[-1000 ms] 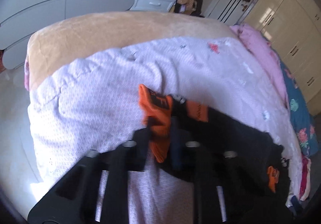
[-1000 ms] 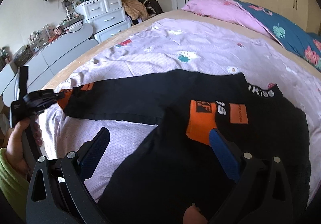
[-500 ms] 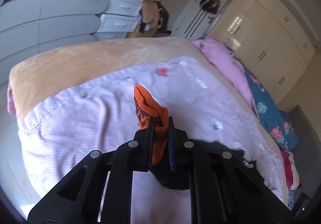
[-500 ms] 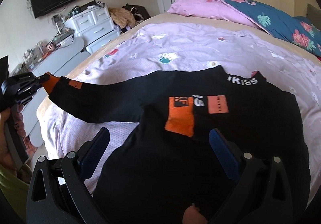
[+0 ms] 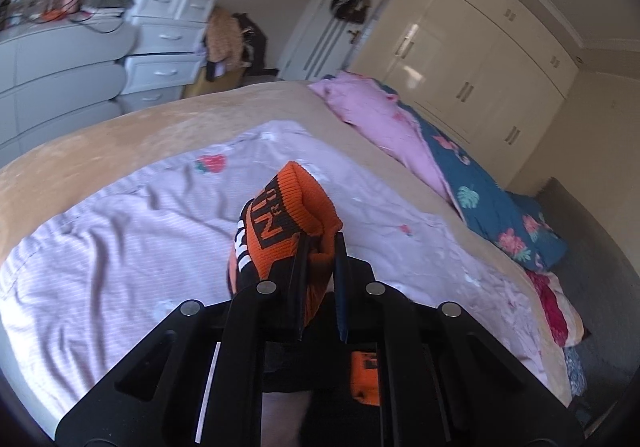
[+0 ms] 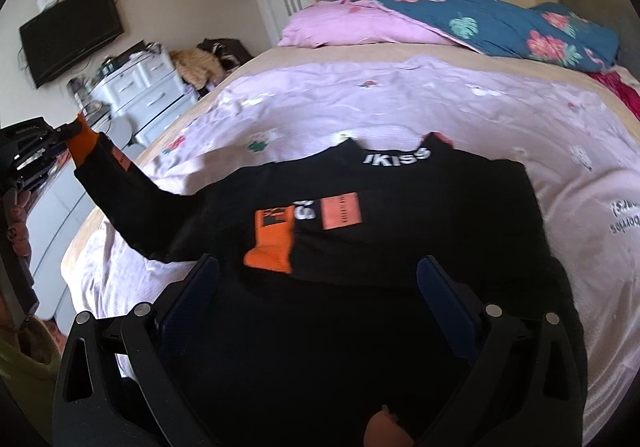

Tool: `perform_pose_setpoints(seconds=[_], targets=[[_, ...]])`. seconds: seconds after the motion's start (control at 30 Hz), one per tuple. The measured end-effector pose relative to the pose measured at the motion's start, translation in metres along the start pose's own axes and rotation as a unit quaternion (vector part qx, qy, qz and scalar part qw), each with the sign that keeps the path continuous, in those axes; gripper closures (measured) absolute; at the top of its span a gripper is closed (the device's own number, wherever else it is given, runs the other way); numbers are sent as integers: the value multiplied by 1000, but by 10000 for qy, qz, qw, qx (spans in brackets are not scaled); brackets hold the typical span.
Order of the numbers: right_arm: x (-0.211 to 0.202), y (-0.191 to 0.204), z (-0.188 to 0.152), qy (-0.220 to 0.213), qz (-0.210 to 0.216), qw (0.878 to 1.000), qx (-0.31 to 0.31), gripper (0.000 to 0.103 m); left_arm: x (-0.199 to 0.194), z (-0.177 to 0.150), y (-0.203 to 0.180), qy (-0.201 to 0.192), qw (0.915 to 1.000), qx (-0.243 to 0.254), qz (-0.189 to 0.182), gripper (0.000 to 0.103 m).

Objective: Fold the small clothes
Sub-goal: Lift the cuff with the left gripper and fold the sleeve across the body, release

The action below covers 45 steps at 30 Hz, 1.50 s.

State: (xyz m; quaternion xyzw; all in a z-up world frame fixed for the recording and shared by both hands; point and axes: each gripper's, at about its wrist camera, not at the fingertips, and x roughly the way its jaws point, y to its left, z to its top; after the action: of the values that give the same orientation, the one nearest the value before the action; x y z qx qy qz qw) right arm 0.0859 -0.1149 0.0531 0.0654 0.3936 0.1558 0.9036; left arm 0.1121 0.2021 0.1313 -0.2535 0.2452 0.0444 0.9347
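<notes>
left hand-held gripper | clamps orange cuff | black top flat

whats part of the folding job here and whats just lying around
In the job:
black top
its orange cuff, clamped in the left gripper
right gripper, open over the top

Lying about:
pink blanket
floral quilt
TV
white drawers

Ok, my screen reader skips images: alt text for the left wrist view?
The left claw is shut on the orange ribbed cuff of a black top, held above a lilac bedsheet; white drawers stand beyond.
</notes>
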Motion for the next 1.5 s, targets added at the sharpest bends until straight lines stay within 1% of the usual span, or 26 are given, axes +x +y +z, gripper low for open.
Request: perform_pose_setpoints(seconds=[0.2,0.3,0.43,0.53,0.73,0.9,0.97,1.1,1.2,1.4,1.5], targets=[[-10,-30,1,-114,-115,9993,333,4,9,-2,-38,88,9992,226,-311,98],[-16,-46,0,-178,-170,9982,551,4,13,-6,-59,151,9980,303,-533,98],[-23,-64,-1,-235,-221,9965,767,4,21,-18,-86,328,9948,436,-864,98],[-28,-77,-4,-274,-317,9951,891,4,29,-29,-99,493,9921,496,-1039,98],[-38,-107,-7,-309,-677,9900,1199,4,47,-62,-122,903,9849,689,-1308,98],[-47,-133,-11,-357,-1172,9820,1437,4,61,-90,-135,1240,9778,851,-1461,98],[-51,-142,-13,-388,-1305,9788,1533,4,68,-103,-143,1423,9733,949,-1534,98],[-55,-156,-16,-406,-1440,9740,1702,4,78,-130,-152,1728,9644,1132,-1651,98],[-55,-162,-18,-393,-1515,9714,1787,4,84,-154,-162,1977,9551,1392,-1715,98],[-55,-169,-20,-364,-1588,9684,1890,4,97,-197,-176,2478,9341,1753,-1879,98],[-52,-172,-21,-338,-1616,9674,1920,4,104,-216,-179,2766,9209,1883,-1999,97]])
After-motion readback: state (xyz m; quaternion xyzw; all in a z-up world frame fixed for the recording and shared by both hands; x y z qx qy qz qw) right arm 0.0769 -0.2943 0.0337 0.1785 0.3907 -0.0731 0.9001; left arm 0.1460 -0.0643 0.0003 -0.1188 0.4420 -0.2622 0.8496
